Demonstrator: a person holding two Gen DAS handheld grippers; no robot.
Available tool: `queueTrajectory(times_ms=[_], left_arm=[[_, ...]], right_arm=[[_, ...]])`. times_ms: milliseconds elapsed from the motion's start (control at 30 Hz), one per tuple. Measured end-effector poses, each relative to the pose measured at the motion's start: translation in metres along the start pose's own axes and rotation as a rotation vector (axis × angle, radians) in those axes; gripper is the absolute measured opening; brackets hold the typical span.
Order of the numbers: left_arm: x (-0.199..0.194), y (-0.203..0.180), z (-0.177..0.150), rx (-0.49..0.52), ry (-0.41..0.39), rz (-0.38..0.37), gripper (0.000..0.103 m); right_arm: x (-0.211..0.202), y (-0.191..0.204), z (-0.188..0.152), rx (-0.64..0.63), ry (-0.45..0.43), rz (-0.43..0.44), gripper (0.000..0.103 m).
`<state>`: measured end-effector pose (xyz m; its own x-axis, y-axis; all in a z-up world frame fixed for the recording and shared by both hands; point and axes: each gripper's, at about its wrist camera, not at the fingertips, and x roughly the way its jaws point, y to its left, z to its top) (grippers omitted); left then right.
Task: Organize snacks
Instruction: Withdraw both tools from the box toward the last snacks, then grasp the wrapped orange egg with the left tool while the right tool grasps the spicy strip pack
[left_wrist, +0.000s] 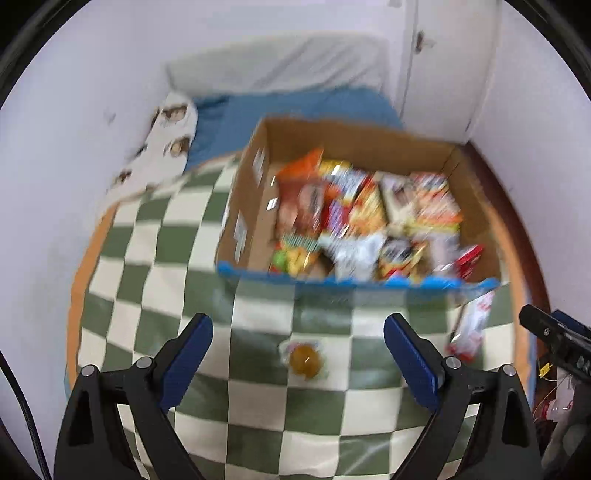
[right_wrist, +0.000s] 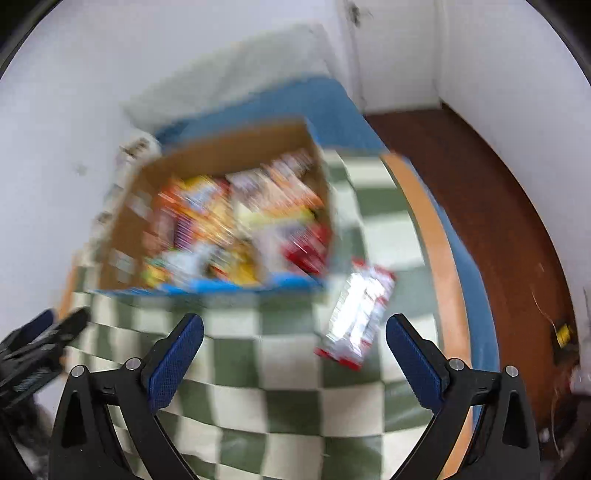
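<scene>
A cardboard box (left_wrist: 258, 173) with a blue front edge stands on a green-and-white checked blanket (left_wrist: 155, 258), filled with several colourful snack packets (left_wrist: 365, 218). It also shows, blurred, in the right wrist view (right_wrist: 125, 236). A small clear-wrapped yellow jelly snack (left_wrist: 304, 360) lies on the blanket between the fingers of my open, empty left gripper (left_wrist: 297, 347). A red-and-white snack packet (right_wrist: 356, 315) lies on the blanket right of the box, also visible in the left wrist view (left_wrist: 474, 325). My right gripper (right_wrist: 293, 347) is open and empty, just left of that packet.
White walls (left_wrist: 74, 110) close in on the left and behind. A white pillow (left_wrist: 280, 62) and a blue sheet (left_wrist: 295, 107) lie beyond the box. The bed's orange edge (right_wrist: 432, 236) borders a brown floor (right_wrist: 491, 206) at right.
</scene>
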<state>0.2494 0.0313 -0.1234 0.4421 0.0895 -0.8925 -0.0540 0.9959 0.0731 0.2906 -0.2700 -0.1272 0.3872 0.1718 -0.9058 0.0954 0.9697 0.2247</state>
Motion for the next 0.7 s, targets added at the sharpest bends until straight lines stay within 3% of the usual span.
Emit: queueTrajectory(times_ms=[133, 300, 500, 567, 700], left_arm=[[0.044, 0.011, -0.017, -0.031, 0.113, 0.033, 0.095], [0.089, 0.030, -0.037, -0.096, 0.246, 0.045, 0.095], [0.119, 0.041, -0.049, -0.148, 0.334, 0.028, 0.095], [0.127, 0.040, -0.050, -0.161, 0.367, 0.004, 0.095], [0.143, 0.034, -0.051, -0.181, 0.409, -0.070, 0.095]], right_arm=[[0.063, -0.036, -0.009, 0.102, 0.136, 0.024, 0.072], [0.120, -0.062, -0.005, 0.193, 0.182, -0.008, 0.072], [0.166, -0.058, 0.000, 0.179, 0.236, -0.058, 0.074], [0.169, -0.052, -0.004, 0.148, 0.232, -0.074, 0.062], [0.166, -0.039, -0.023, 0.084, 0.247, -0.064, 0.059]])
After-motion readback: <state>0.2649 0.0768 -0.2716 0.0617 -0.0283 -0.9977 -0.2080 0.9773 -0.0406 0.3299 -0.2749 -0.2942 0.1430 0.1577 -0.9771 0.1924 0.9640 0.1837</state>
